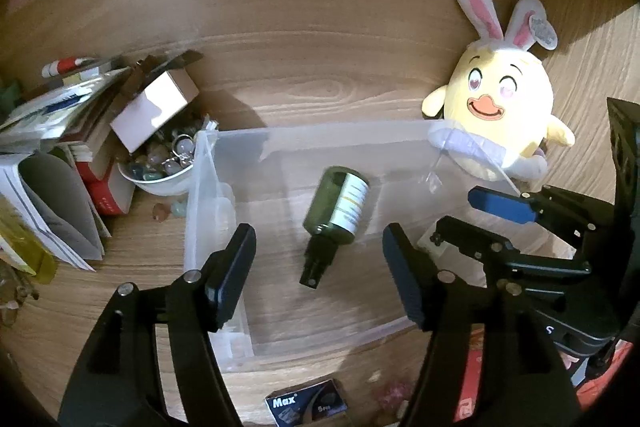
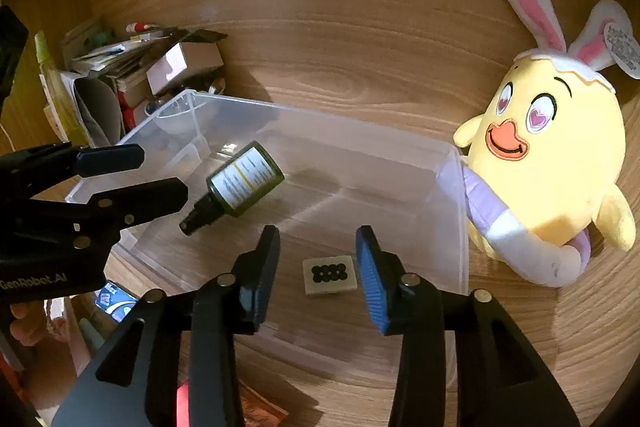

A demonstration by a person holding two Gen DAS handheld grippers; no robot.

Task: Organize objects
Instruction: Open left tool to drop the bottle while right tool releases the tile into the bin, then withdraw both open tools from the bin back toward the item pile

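A clear plastic bin (image 1: pixel 320 131) (image 2: pixel 320 117) stands on the wooden desk. In it a dark green spray bottle (image 1: pixel 340 205) (image 2: pixel 244 181) lies tilted, black nozzle toward me. My left gripper (image 1: pixel 318 231) (image 2: pixel 162 171) is open over the bin, its pads well clear on either side of the bottle. A small white pack with black dots (image 2: pixel 330 275) rests on the bin floor. My right gripper (image 2: pixel 318 231) (image 1: pixel 457 211) hangs open just above that pack, holding nothing.
A yellow plush chick with rabbit ears (image 1: pixel 500 107) (image 2: pixel 560 167) leans against the bin's right end. To the left are a pile of books and papers (image 1: pixel 60 147), a cardboard box (image 1: pixel 154 107) and a white bowl of stones (image 1: pixel 160 175). A blue Max box (image 1: pixel 306 403) lies in front.
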